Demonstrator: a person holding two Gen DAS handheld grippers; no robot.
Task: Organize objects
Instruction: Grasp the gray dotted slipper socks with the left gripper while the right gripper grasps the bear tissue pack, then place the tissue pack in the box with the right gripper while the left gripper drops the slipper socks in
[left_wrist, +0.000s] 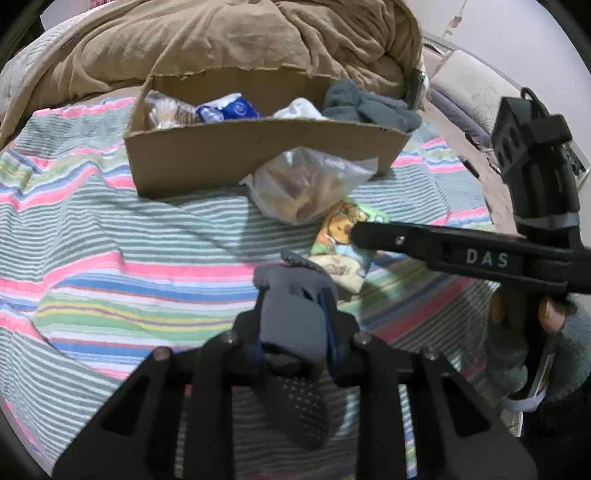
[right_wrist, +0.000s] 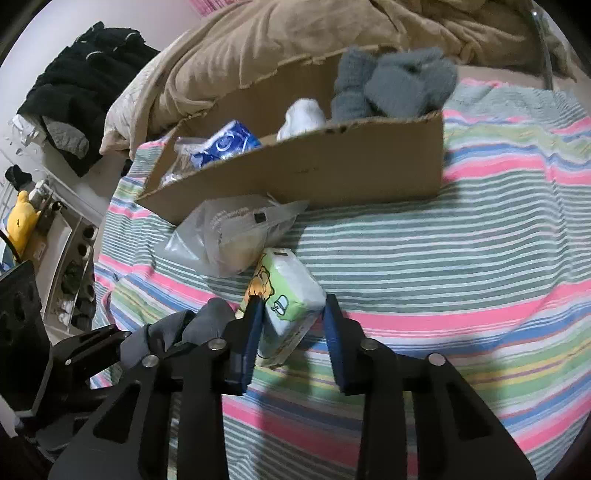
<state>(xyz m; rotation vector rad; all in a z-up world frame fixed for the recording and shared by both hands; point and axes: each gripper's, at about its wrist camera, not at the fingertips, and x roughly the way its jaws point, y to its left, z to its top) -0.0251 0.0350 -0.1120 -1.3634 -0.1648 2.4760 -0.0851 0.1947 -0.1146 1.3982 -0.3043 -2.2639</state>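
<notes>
Left gripper (left_wrist: 295, 314) clamped on dark sock (left_wrist: 291, 306), lifted for the cardboard box (left_wrist: 258, 155); right gripper (right_wrist: 293, 321) jaws spread astride tissue pack (right_wrist: 291, 291) on striped blanket (right_wrist: 443, 258), lining up grasp

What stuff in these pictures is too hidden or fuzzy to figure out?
- Clear plastic bag beside the brown cardboard box: both views, cloudy plastic blurs its contents.
- Box bottom: both views, the near wall hides it.
- Dark grey dotted sock in the left claw: left view, the claw covers its middle.
- Green cartoon tissue pack: right view, the right claw covers its near end.
</notes>
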